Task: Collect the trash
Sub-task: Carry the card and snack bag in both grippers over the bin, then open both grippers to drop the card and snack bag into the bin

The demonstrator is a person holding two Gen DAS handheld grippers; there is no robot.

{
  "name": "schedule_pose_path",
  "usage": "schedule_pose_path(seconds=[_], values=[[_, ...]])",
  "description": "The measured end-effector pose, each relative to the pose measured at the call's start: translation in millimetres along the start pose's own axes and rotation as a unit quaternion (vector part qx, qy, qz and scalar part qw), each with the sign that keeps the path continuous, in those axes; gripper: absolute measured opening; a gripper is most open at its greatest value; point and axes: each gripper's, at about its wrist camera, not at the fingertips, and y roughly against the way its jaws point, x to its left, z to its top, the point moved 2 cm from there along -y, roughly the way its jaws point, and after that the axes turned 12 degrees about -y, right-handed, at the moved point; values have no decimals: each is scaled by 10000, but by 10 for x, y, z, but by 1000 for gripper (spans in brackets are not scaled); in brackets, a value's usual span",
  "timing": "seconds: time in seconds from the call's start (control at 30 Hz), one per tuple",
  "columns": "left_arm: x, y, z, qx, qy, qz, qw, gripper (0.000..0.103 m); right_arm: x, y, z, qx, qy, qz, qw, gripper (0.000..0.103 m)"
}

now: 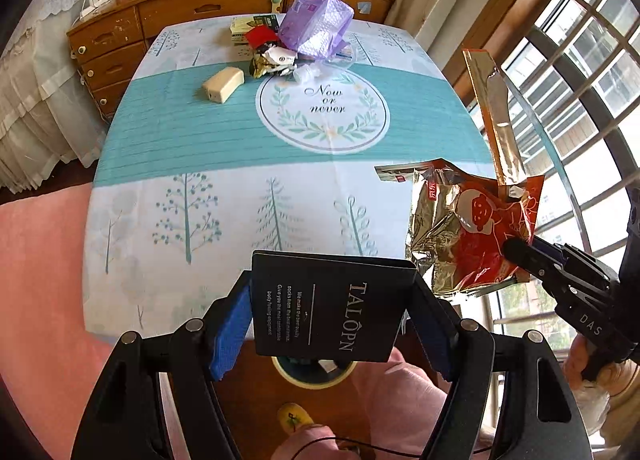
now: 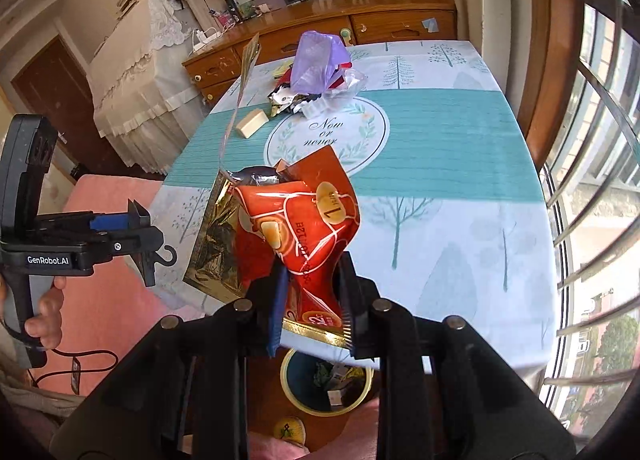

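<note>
Jaws of both grippers clamp trash, left gripper point(image 1: 332, 316) a black box point(image 1: 334, 310), right gripper point(image 2: 314, 300) a red wrapper point(image 2: 298, 228), poised above the bin point(image 2: 326, 384) for dropping.

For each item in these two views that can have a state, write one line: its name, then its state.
left gripper: shut on the black box
black box: held above the table's near edge
right gripper: shut on the orange wrapper
orange wrapper: crumpled, torn open, held in the air
purple bag: puffed up, on the trash pile
bin: open, trash inside
</note>
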Motion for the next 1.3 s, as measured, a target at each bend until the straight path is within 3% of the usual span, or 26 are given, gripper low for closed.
schedule_pose_path(seconds=[0.2, 0.37, 0.57, 0.73, 0.97, 1.3], values=[[27, 146, -910, 305, -71, -91, 9995, 74, 422, 309, -1073, 34, -123, -217, 9997, 20], [-47, 58, -1424, 612, -66, -176, 9979, 74, 609, 438, -1760, 243, -159, -466, 9985, 20], [-169, -520, -1789, 926, 114, -248, 9953, 74, 463, 301, -2350, 485, -369, -901, 9941, 20], [-244, -1326, -2126, 1227, 253, -348, 9915, 74, 26, -278, -2747, 829, -651, -1281, 9861, 21], [-142, -2607, -2481, 1425, 362, -139, 9890, 74, -631, -1444, -3367, 1315, -920, -1576, 9744, 21], [42, -4192, -2871, 1539, 400, -94, 9872, 75, -1282, -2899, -3953, 1298, -980, -1515, 9750, 21]])
